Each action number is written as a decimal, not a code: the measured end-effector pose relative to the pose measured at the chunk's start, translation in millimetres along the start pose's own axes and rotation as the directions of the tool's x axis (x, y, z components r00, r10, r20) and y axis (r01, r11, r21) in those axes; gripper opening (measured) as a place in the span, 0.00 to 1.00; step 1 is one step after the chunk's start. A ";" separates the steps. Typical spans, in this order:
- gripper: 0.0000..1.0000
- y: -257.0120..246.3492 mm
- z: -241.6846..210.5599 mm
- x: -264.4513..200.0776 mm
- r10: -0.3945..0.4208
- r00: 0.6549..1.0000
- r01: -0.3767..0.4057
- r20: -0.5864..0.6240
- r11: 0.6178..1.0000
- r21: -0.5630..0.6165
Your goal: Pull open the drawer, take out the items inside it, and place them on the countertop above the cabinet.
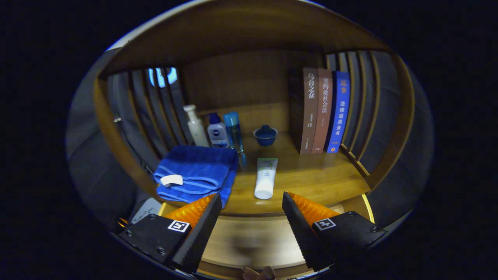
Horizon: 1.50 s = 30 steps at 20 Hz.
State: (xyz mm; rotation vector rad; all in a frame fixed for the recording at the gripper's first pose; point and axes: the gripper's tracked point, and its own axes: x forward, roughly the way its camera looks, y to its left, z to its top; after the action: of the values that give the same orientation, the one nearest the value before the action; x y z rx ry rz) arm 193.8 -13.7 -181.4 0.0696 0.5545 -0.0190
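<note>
hand-held gripper (251, 202) spread, holding nothing, at lower centre before the bench (311, 175).
left to right: folded blue towel (196, 173), three bottles (216, 130), white tube (265, 179) just ahead of the fingers, blue lidded cup (265, 135), three books (325, 111) upright.

A dim wooden shelf niche (249, 77) with slatted sides (155, 112) and a plank back.

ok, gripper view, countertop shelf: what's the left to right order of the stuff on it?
Folded blue towel → white pump bottle → white bottle with blue cap → clear blue bottle → white tube lying flat → small blue lidded bowl → three upright books. The hand-held gripper is open, fingers empty, just short of the shelf edge.
</note>
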 end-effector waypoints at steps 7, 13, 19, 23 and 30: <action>0.99 0.7 -54.5 -107.7 0.009 0.980 -0.012 0.199 1.000 0.015; 0.99 -6.5 -125.7 -137.5 -0.003 0.971 -0.002 0.239 1.000 0.022; 0.99 -23.4 -191.1 -117.3 -0.045 0.984 0.042 0.173 0.999 0.020; 1.00 -33.9 -208.2 -96.0 -0.077 0.986 0.075 0.148 0.997 0.018; 0.99 -33.2 -202.6 -81.5 -0.076 0.988 0.075 0.136 0.997 0.012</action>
State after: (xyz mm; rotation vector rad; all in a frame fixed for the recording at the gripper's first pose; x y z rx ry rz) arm 16.9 -32.4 -312.3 0.0536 0.4201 -0.0990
